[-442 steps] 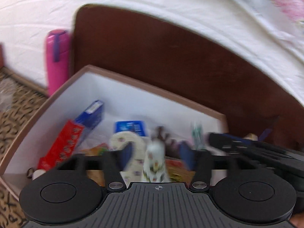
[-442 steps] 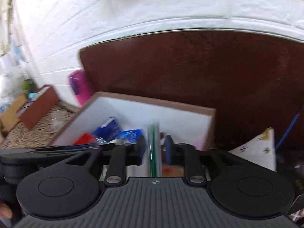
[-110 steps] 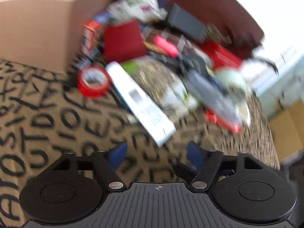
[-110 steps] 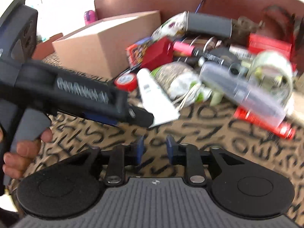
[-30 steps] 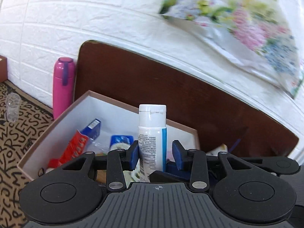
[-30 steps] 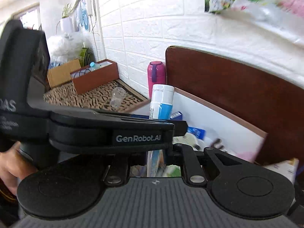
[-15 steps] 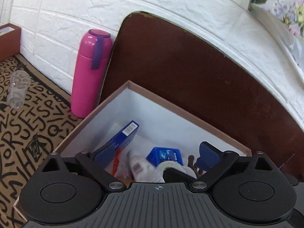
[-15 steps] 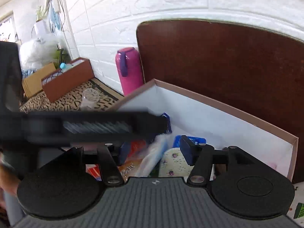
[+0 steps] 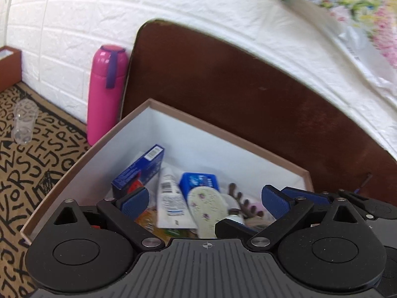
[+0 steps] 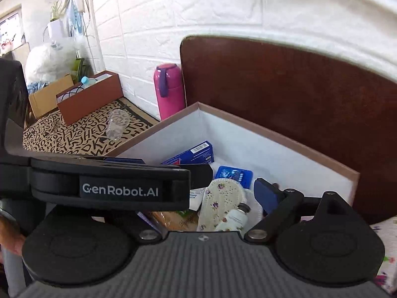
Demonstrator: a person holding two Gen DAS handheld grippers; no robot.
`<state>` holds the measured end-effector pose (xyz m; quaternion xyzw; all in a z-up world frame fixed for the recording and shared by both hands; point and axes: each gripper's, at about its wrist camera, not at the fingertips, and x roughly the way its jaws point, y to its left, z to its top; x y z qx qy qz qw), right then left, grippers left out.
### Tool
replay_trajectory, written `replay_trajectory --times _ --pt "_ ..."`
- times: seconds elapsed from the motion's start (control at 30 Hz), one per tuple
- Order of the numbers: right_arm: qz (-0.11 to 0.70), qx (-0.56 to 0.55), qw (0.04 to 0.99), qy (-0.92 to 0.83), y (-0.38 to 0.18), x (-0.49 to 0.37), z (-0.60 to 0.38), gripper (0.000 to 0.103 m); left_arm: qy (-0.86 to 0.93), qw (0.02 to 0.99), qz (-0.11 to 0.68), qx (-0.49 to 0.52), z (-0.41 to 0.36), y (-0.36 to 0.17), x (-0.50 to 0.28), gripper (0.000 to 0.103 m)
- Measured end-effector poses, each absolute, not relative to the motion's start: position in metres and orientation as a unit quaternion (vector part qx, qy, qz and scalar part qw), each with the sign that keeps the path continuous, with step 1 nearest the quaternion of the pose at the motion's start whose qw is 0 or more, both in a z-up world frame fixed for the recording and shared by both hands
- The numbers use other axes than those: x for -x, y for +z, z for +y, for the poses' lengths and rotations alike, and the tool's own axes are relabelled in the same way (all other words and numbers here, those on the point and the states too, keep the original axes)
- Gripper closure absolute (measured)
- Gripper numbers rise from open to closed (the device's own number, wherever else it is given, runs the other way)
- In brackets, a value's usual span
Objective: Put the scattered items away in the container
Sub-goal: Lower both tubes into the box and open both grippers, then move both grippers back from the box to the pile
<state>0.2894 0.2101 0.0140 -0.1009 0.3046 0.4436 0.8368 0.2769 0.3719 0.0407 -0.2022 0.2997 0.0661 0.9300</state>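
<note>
Inside the box (image 9: 104, 146), white tube (image 9: 171, 198) lengthwise, cap seemingly nearest, left gripper (image 9: 206, 198) jaws apart.

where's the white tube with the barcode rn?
Left wrist view: the white tube lies inside the box, between the blue carton on its left and the floral pouch on its right, below the open left gripper.

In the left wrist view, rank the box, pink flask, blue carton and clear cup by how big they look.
1. Box, largest by far.
2. Pink flask.
3. Blue carton.
4. Clear cup, smallest.
The flask and cup stand farther from the camera than the carton, so true sizes may differ.
</note>
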Motion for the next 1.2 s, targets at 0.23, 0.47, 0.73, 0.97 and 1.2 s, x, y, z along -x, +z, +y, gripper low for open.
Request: replay_trajectory --times 0.23,0.47,0.73,0.97,1.2 --pt "0.290 0.100 0.846 0.436 0.039 -0.263 0.165 0.008 0.050 0.941 0.280 0.183 0.326 0.068 -0.248 0.000" --pt "0.270 0.102 0.853 0.436 0.053 -0.228 0.098 0.006 0.013 0.948 0.265 0.176 0.262 0.080 -0.213 0.000" --pt "0.211 0.118 0.867 0.435 0.030 -0.168 0.014 0.002 -0.041 0.947 0.275 0.160 0.179 0.052 -0.170 0.000" --pt "0.191 0.112 0.891 0.397 -0.020 -0.121 -0.038 0.002 -0.077 0.938 0.305 0.145 0.129 0.001 -0.134 0.000" --pt "0.223 0.105 0.903 0.353 -0.070 -0.097 -0.064 0.002 -0.087 0.911 0.371 0.159 0.107 -0.050 -0.120 0.000"
